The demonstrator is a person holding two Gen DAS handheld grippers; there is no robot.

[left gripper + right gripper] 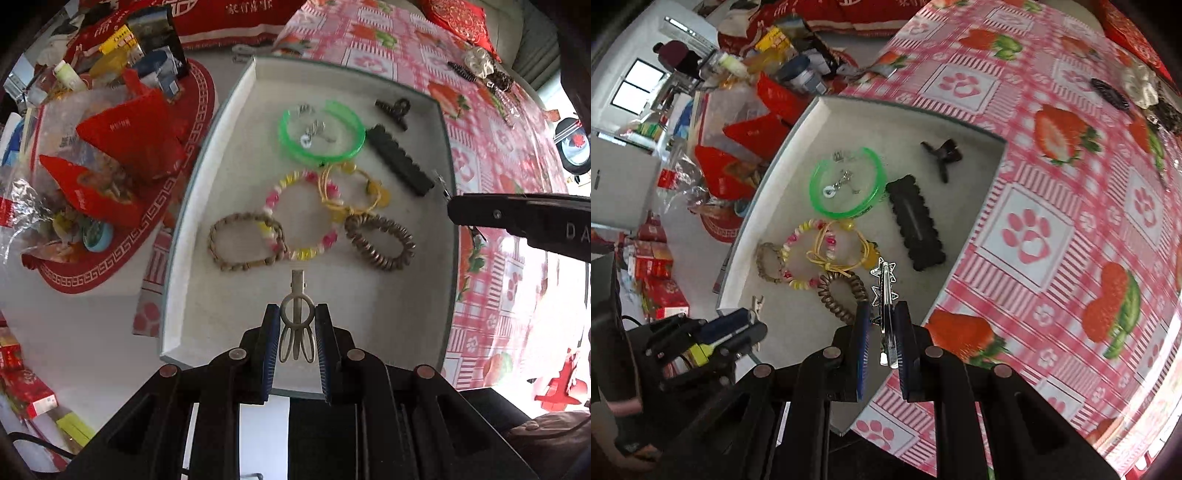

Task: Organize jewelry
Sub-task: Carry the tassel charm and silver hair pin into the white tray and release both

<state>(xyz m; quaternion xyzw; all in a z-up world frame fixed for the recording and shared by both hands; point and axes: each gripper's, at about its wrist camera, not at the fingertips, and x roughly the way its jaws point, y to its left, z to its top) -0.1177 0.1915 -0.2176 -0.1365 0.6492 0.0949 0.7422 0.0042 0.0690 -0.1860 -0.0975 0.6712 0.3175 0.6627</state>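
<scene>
Left wrist: five bracelets (310, 216), tray (388, 306).

A shallow white tray (424, 295) is holding bracelets — a green bangle (321, 133), beaded rings — and a black hair clip (402, 166). A metal clip (297, 317) and what looks like a star-trimmed clip (884, 291) are hanging above, gripped.

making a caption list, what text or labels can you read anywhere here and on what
"DA": pale letters on the right gripper's black finger, cut off at the left wrist view's edge.
White characters on the red cushion: too distorted to read.
White print on the red packets: too small.
Boxes and bottles in the clutter beside the tray: blurred.
</scene>
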